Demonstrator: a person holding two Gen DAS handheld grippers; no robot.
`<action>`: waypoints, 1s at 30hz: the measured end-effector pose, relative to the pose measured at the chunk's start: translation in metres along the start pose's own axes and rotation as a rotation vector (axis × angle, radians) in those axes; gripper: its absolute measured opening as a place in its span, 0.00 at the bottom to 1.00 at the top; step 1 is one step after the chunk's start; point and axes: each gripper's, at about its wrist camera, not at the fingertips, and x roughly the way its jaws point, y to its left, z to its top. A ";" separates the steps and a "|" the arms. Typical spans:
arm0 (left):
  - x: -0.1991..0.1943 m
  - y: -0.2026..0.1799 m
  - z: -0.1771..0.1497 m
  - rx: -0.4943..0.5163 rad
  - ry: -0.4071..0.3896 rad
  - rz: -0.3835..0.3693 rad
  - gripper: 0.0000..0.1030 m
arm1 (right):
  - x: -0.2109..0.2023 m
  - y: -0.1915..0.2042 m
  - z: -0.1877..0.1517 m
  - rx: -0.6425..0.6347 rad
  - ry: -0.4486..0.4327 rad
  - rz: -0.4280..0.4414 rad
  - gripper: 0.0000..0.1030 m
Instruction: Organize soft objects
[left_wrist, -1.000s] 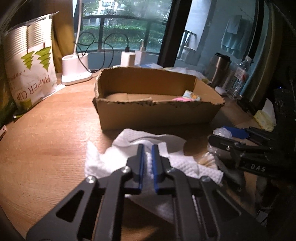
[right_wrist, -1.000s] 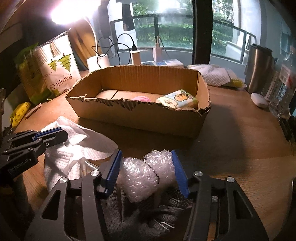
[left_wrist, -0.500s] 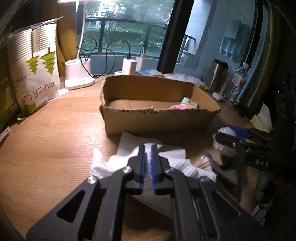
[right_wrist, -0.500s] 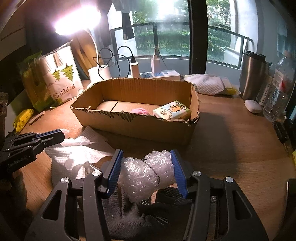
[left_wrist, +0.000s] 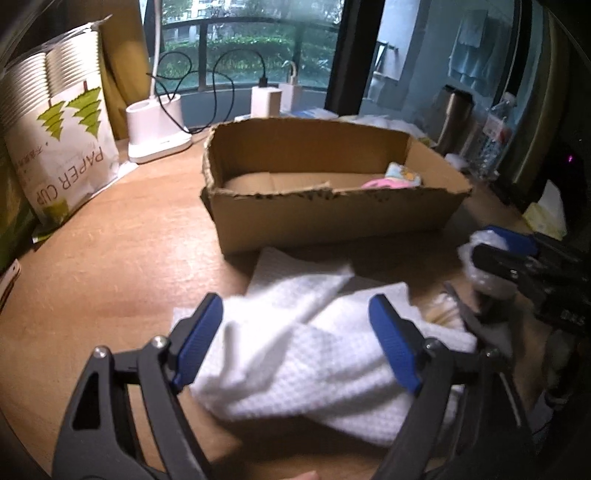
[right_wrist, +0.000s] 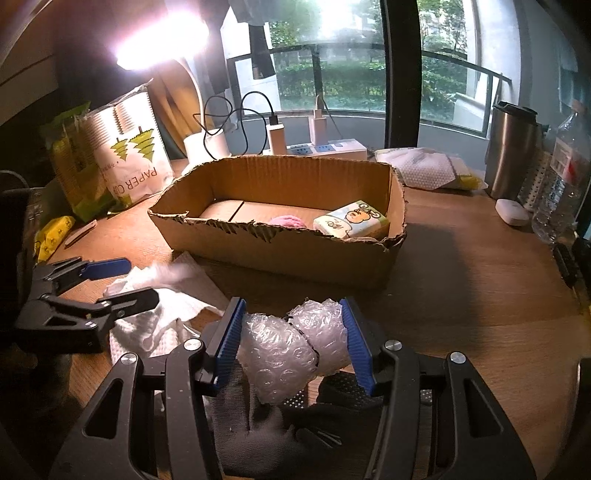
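Wooden table (left_wrist: 110, 258) near cardboard box (left_wrist: 325, 221): our left gripper (left_wrist: 295, 332) opening wide over white cloth (left_wrist: 295, 362), right gripper (right_wrist: 293, 339) clamps bubble wrap (right_wrist: 291, 347).

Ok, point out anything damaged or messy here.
The cardboard box has a ragged, torn front rim. The white paper towel lies crumpled on the table in front of it, between the opening jaws of the left gripper.

Two matching sets of tongs: left tongs (left_wrist: 295, 332) and right tongs (right_wrist: 291, 339). Black skeletal arms with triangular cut-outs, silver round-headed screws at the pivots, blue ribbed pads (right_wrist: 229, 343) on the fingertips. White lettering on the side, too blurred to read.
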 end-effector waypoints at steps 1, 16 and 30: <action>0.004 0.001 0.002 -0.002 0.009 0.005 0.80 | 0.000 -0.001 0.000 0.001 0.000 -0.002 0.54; 0.015 0.008 0.005 -0.004 0.054 -0.074 0.19 | 0.002 -0.005 0.000 0.015 0.004 -0.001 0.54; -0.040 0.011 0.025 -0.040 -0.083 -0.124 0.15 | -0.013 0.000 0.009 -0.004 -0.035 -0.009 0.54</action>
